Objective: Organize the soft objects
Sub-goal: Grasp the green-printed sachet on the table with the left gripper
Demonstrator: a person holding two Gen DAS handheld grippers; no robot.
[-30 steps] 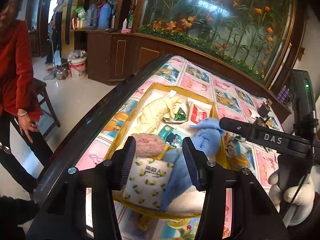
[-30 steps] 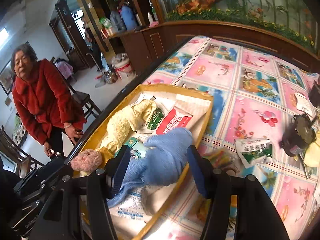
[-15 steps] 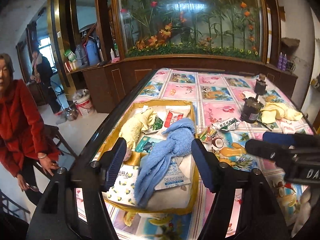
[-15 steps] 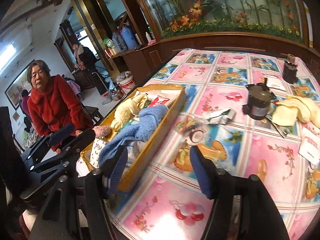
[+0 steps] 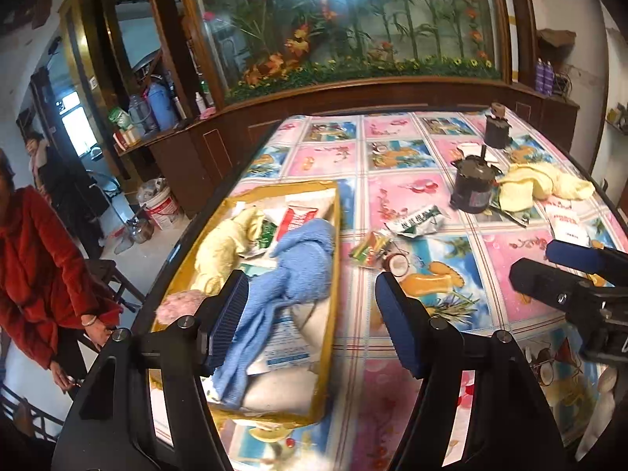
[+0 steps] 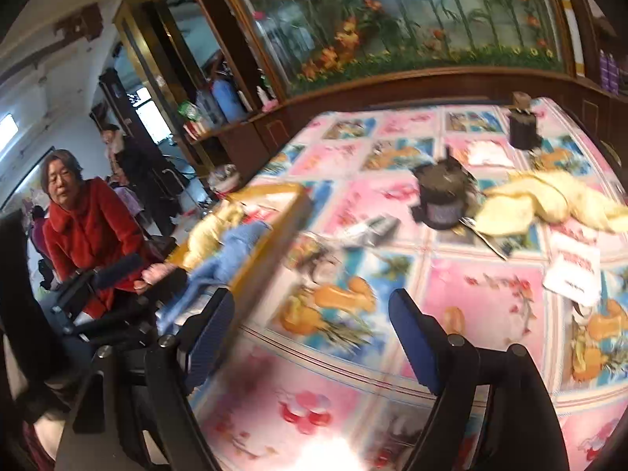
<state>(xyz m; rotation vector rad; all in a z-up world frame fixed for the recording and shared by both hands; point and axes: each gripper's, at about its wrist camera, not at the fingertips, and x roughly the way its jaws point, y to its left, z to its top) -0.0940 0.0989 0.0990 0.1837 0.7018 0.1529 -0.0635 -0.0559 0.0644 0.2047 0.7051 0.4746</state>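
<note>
Left wrist view
left gripper (image 5: 310, 322): jaws apart, nothing pinched, hanging over the tray's right wall and the tablecloth
yellow tray (image 5: 333, 274): sits around 9 to 10 o'clock, along the table's left edge
blue towel (image 5: 298, 271): lying loose in the tray, draped over the packets, free of both pads
yellow plush (image 5: 223, 247): in the tray at about 10 o'clock, left of the towel
pink fuzzy thing (image 5: 178, 304): tray's near-left corner, kinda hidden behind the left finger
yellow cloth (image 5: 541, 186): way off at 2 o'clock, beside the dark canister (image 5: 473, 188)

Right wrist view
right gripper (image 6: 310, 337): jaws opening, nothing between them, just the flowery tablecloth (image 6: 482, 298) below
tray and towel: over at 9 o'clock, pretty blurry
yellow cloth: 2 o'clock, touching the canister
person in red coat (image 6: 90, 227): standing at 9 o'clock past the table
</note>
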